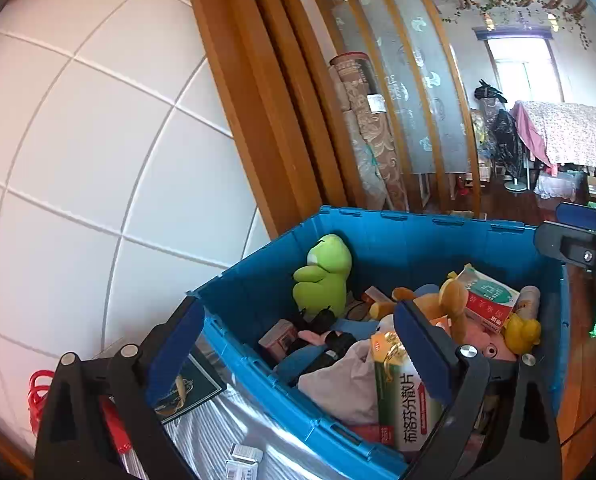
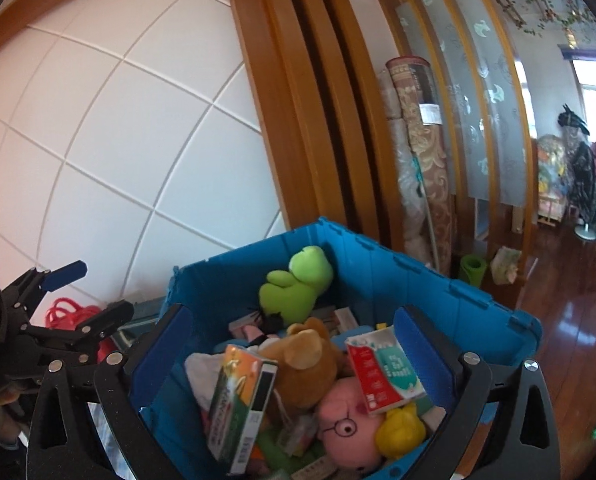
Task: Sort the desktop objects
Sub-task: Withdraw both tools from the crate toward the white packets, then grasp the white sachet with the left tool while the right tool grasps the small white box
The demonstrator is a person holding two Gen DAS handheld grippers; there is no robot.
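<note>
In the left wrist view, the left gripper (image 1: 298, 344) stands spread wide with nothing between its blue-padded fingers, above the near corner of a blue plastic storage crate (image 1: 398, 240). A green plush frog (image 1: 324, 276) leans against the crate's far-left wall; a brown teddy bear (image 1: 438, 304) and a green-and-white medicine box (image 1: 398, 392) lie among the jumble inside.

In the right wrist view, the right gripper (image 2: 293, 348) is likewise spread wide and empty over the same crate (image 2: 418, 280). A pink plush pig with drawn glasses (image 2: 346, 428) lies near its front, beside a yellow plush duck (image 2: 400, 428). The left gripper (image 2: 77, 296) shows at the left edge, near red coiled cord (image 2: 63, 312)
</note>
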